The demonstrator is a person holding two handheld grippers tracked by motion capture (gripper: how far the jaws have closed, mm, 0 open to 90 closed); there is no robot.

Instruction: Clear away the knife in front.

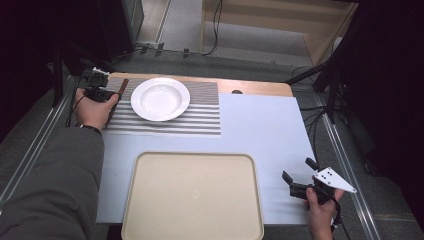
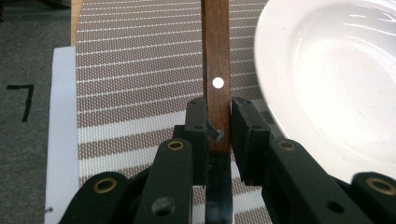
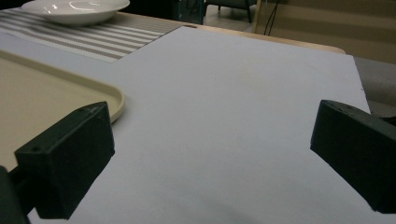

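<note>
Knife-looking thing with a dark brown wooden handle (image 2: 215, 70) is what the left gripper (image 1: 100, 93) has, at the left edge of the brown-and-white striped woven placemat (image 1: 200, 112), just beside the round white ceramic plate (image 1: 160, 98). The jaws are pinching it right where the wood meets a strip of shiny metal. I'd guess it handles light and stiff, the wood grippy, the metal slick, so holding on the wood makes sense. The left gripper view shows the pale rivet and that metal strip between the jaws, which the high view can't resolve. The high view gives the layout: the empty beige plastic tray (image 1: 192, 195) near the person, and the right gripper (image 1: 299, 179) well apart at the right, jaws spread wide over the bare light grey bench (image 1: 260, 130).
</note>
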